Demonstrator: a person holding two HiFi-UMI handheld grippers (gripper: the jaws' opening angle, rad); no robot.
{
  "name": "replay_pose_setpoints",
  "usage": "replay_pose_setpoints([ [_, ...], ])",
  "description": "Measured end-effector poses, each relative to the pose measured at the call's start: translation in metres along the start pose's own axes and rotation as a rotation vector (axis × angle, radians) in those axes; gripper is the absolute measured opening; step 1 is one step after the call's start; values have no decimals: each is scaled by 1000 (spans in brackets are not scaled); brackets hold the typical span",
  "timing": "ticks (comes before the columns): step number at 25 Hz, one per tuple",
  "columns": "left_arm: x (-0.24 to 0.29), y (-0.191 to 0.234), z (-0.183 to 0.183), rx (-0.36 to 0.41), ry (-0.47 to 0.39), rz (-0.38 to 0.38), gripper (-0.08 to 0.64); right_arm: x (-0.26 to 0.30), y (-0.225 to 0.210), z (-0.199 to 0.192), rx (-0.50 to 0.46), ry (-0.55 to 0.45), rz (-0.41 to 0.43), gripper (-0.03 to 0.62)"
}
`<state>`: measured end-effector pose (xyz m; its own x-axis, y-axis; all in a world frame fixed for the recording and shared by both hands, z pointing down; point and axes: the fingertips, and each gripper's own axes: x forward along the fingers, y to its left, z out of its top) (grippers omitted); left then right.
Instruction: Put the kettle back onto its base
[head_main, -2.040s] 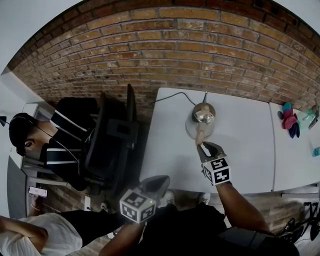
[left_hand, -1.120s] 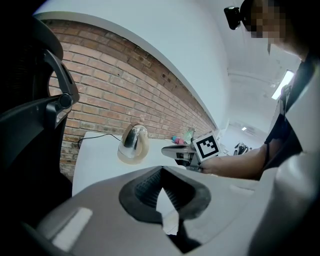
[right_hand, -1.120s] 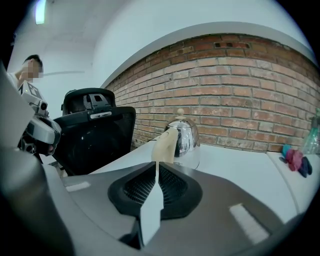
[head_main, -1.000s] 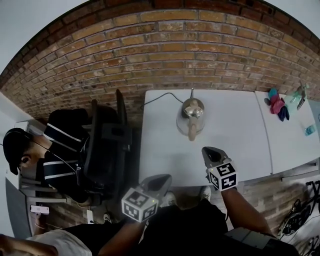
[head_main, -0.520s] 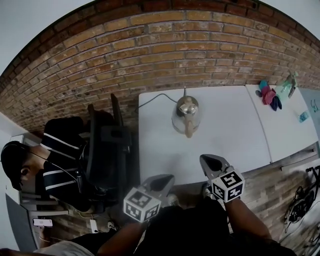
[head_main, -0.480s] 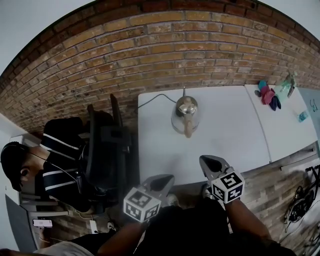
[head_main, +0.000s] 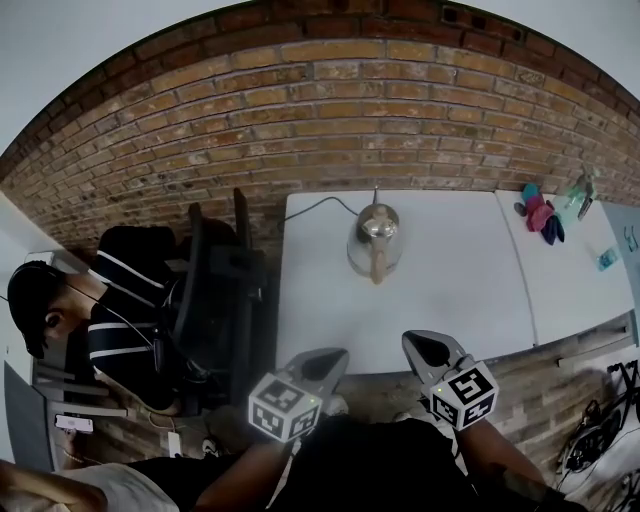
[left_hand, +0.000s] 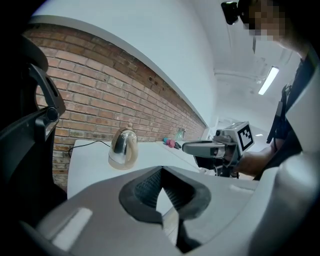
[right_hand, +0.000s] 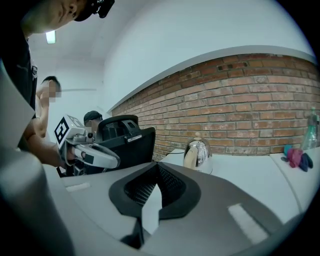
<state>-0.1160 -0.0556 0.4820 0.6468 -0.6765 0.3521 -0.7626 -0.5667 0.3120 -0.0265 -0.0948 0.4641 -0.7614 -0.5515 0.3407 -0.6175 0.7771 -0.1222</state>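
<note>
Now the shiny kettle (head_main: 375, 238) stands upright on the white table (head_main: 470, 300), in the upper middle of the head view. It sits on its round base (left_hand: 119, 163). Its pale handle (head_main: 377, 262) points toward the bottom of the frame. A thin black cord (head_main: 315, 204) runs from the kettle to the left edge of the table.

Both tools are held low, at the bottom of the head view, well apart from the kettle. The left gripper (head_main: 332, 358) is at the bottom middle, just off the near edge of the table. In the left gripper view its jaws are pressed together at the tips, and nothing is between them (left_hand: 161, 170). The right gripper (head_main: 422, 345) is to the right of it, over the near edge of the table. In the right gripper view its jaws are closed at the tips too, with nothing held (right_hand: 156, 165).

The kettle shows small and far in both gripper views, left of middle in one (left_hand: 123, 147) and right of middle in the other (right_hand: 197, 152).

A red brick wall (head_main: 380, 120) fills the top of the head view. A black chair (head_main: 215, 290) stands at the left of the table. A person in a dark striped top (head_main: 120, 300) sits at the far left. Some pink and blue things (head_main: 540, 215) lie on another white table at the upper right.
</note>
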Motion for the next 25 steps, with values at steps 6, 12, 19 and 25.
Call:
replay_pose_setpoints([
  [6,7,-28,-2,-20,-23,75,0,-35,-10,-3,-19,-8,56,26],
  [12,16,-73,-10,-26,-32,132,0,-79,-20,-15,-21,-27,105,26],
  [19,18,-114,-20,-32,-39,193,0,-123,-29,-33,-19,-34,146,26],
  [25,12,-128,-31,-29,-33,205,0,-142,-27,-48,-7,-31,141,25],
])
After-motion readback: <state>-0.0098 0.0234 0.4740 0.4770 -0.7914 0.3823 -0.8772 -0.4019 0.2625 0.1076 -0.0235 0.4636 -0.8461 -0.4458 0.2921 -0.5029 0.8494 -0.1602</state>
